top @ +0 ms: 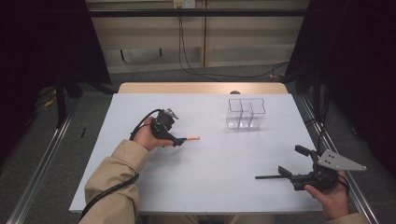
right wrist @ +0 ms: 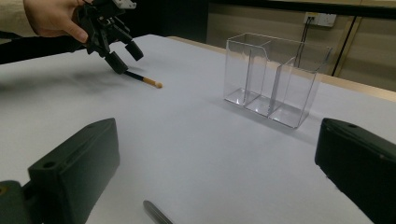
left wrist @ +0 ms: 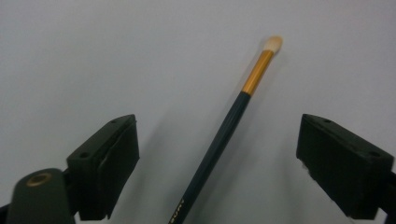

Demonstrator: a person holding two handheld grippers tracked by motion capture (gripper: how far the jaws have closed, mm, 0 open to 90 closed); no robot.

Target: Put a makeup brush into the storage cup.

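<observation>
The brush (left wrist: pixel 224 126) lies flat on the table (top: pixel 210 172), its dark handle running between the two jaws of the left claw (left wrist: pixel 219 158) with a clear gap on each side, so the left claw is released and grasps nothing. The gold band and the pale bristle tip point away, beyond the jaw tips. In the high view the left claw (top: pixel 180 140) is angled down over the handle, with the tip of the brush (top: pixel 192 138) protruding just past it. The brush is judged light, thin and stiff along the handle, smooth and liable to roll or slip; the bristles are soft and should not be pinched. Take hold on the dark handle, short of the gold band, with the jaws square across it. The right claw (right wrist: pixel 215 172) stands released, with bare table between its jaws and a slim dark rod (right wrist: pixel 156 212) lying just ahead of them. The clear holder (right wrist: pixel 273 77), with three compartments, stands well beyond the right claw, apart from both claws.
</observation>
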